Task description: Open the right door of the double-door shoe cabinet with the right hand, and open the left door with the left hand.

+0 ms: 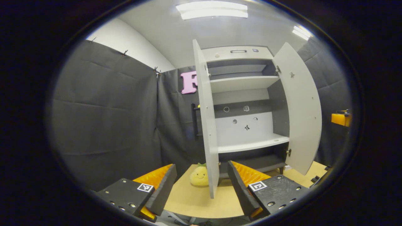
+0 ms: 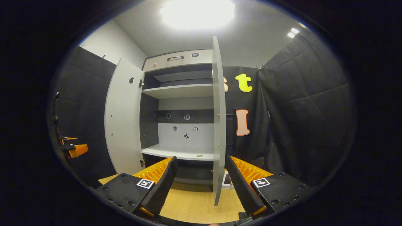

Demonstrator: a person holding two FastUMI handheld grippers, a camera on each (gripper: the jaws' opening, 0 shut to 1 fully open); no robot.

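Cabinet (image 1: 241,103) stands straight ahead of both grippers on the wooden desk (image 1: 201,201), with both doors swung open. In the left gripper view, the left gripper (image 1: 201,185) has its fingers spread wide and pinches nothing; the left door (image 1: 207,125) shows edge-on just beyond and between the fingertips, untouched. The right door (image 1: 301,110) hangs open ahead to the right. A yellow plush toy (image 1: 199,175) sits on the desk just behind the left door's lower edge. The other gripper's orange part (image 1: 340,118) shows far right.

In the right gripper view, the right gripper (image 2: 201,185) is likewise spread and holds nothing; the right door (image 2: 219,125) stands edge-on between its fingertips, apart from both.

Cabinet interior: upper shelf (image 2: 179,91) and lower shelf (image 2: 179,153) carry no shoes. Small marks dot the back panel (image 2: 185,130). A drawer front with a handle (image 2: 175,58) tops the cabinet.
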